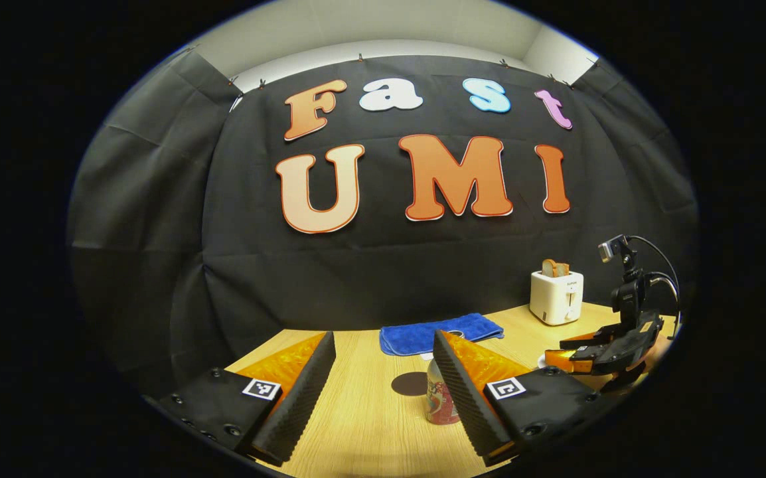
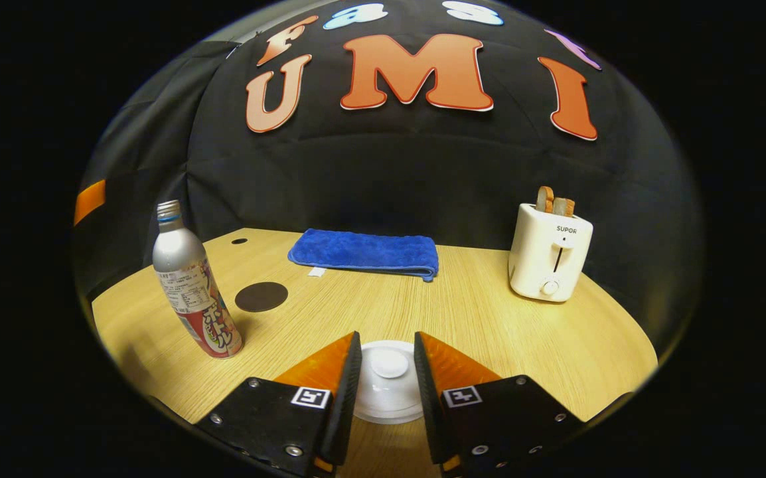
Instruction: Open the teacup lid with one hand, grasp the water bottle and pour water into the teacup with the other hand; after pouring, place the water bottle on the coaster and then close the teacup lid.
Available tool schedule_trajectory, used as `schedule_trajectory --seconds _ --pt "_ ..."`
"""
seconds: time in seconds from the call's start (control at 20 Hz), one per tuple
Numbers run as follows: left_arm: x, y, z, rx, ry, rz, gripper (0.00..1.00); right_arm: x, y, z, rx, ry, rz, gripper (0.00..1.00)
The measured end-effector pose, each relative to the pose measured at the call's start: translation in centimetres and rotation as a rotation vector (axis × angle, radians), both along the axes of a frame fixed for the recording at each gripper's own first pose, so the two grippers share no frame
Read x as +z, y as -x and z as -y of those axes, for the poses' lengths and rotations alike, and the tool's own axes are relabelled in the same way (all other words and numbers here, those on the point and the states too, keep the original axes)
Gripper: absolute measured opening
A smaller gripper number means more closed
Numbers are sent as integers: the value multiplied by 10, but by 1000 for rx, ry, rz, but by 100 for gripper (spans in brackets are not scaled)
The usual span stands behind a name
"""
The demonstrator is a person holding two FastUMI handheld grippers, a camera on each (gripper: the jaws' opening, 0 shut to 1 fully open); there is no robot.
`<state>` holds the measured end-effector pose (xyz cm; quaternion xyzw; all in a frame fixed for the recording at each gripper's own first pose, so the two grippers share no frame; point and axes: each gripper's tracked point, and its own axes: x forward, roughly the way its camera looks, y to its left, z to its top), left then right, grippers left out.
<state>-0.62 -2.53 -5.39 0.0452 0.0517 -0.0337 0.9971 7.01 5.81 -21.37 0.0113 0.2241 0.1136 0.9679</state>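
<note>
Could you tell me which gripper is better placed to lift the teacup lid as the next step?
The right gripper: its open fingers already flank the white teacup lid. The left gripper is open near the water bottle instead.

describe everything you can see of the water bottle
The water bottle looks like silvery metal, with a narrow neck, a screw cap with a blue ring beneath, and a printed label, red at the bottom. It stands upright, capped, on the wooden table, left of the dark round coaster and apart from it. No gripper touches it; in the left gripper view it stands partly behind a finger.
</note>
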Motion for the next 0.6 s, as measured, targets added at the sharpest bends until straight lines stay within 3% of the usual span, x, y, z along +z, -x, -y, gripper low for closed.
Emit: schedule_trajectory --seconds 0.25,0.6 --pt "-8 -3 4 -13 5 -17 97 0 -3 1 12 0 -2 30" --pt "-30 -4 27 -86 38 -59 97 6 -4 8 -18 -17 5 22"
